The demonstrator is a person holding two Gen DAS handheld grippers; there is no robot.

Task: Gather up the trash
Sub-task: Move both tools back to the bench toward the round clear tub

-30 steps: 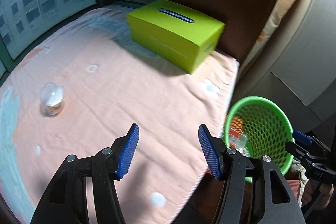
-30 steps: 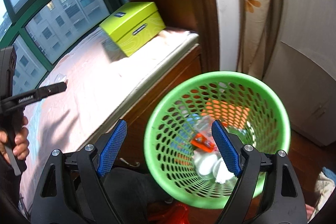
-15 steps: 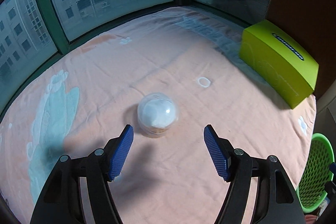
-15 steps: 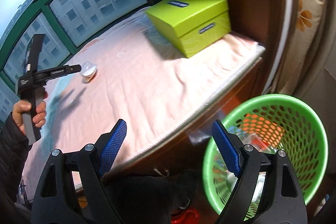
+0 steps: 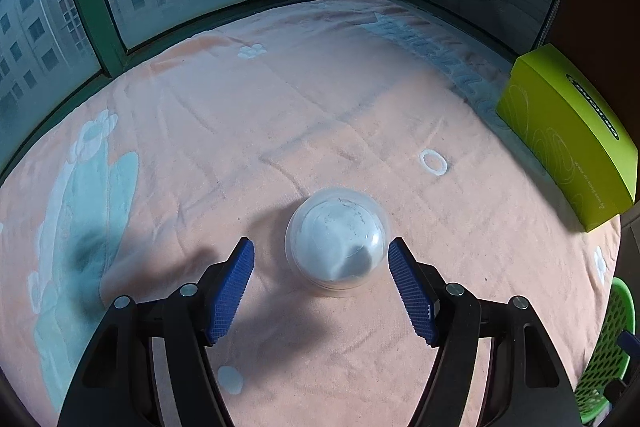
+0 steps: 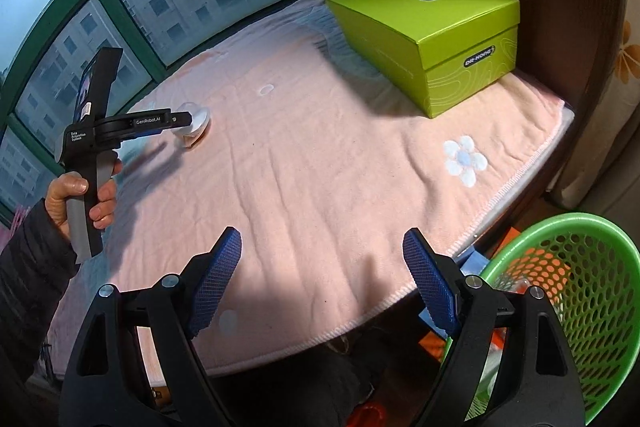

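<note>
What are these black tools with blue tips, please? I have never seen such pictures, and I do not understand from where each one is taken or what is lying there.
They are two hand-held grippers; a person squeezes one in each hand, and each carries a camera looking along its own fingers. The left view shows the left gripper, open, its blue pads on either side of a clear domed plastic cup on a pink blanket; nothing is gripped yet. The right view shows the right gripper, open and empty, above the blanket's edge. A green shoe box stands near the window, and a green basket with trash inside is below the edge.
</note>
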